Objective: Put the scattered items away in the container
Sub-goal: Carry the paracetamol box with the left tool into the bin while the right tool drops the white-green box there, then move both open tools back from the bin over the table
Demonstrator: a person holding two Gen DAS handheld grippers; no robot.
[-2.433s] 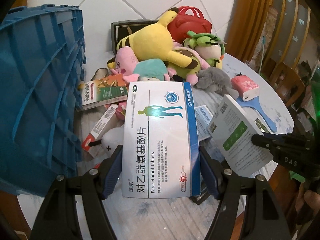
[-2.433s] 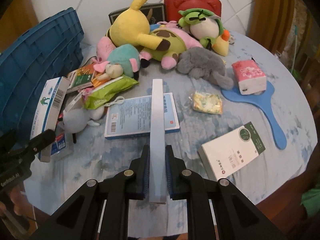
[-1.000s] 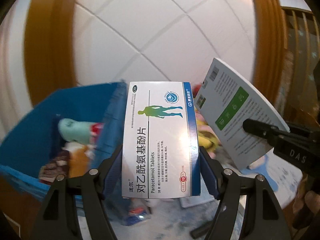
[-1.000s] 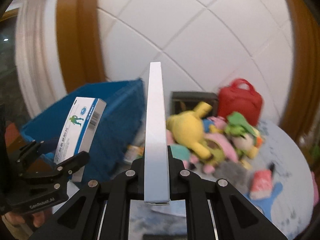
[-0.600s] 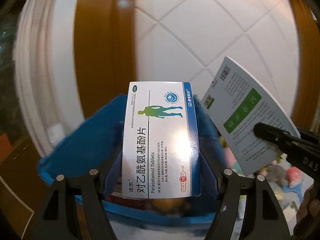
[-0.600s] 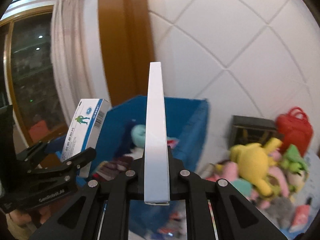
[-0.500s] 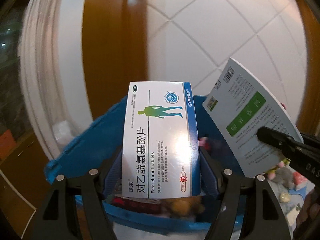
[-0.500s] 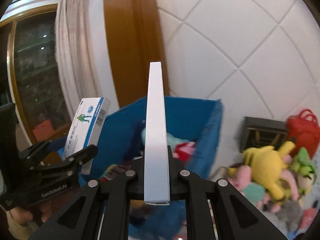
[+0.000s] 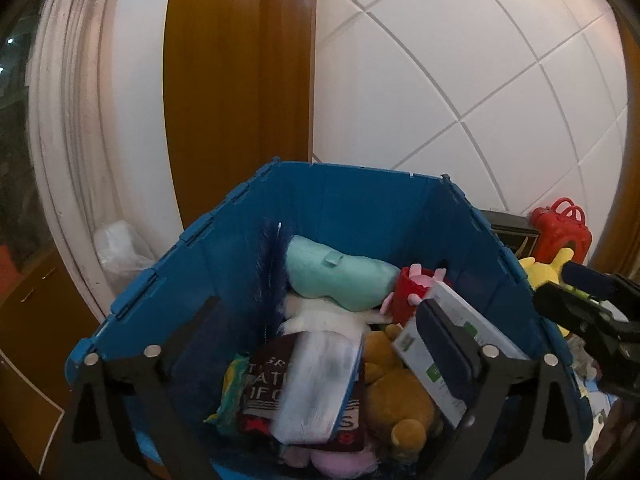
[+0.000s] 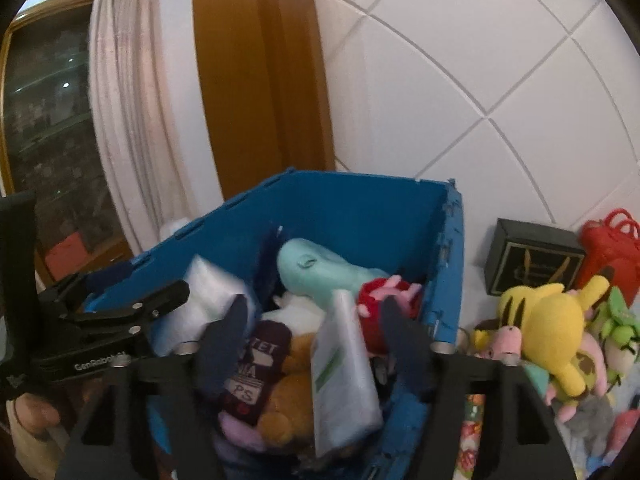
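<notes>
- Your left gripper (image 9: 320, 344) hangs over the blue crate (image 9: 360, 200) with its two fingers spread wide and nothing between them.
- Your right gripper (image 10: 316, 344) is over the same crate, its two fingers also spread wide and empty.
- Two flat boxes are in the crate: the blue-edged white box (image 9: 320, 384), blurred, lies on top of the pile between your left fingers, and the white box with a green patch (image 10: 344, 364) stands tilted near the crate's right wall.
- One crate is in view. In it you can count one mint plush (image 9: 336, 276), one brown bear plush (image 9: 396, 404), one red-and-pink plush (image 9: 408, 292) and one dark printed pouch (image 10: 256, 360); other things lower down are too hidden to tell.
- Outside the crate, to its right, sit one yellow plush (image 10: 556, 320), one black box (image 10: 532, 260) and one red bag (image 10: 608, 248) against the white tiled wall.
</notes>
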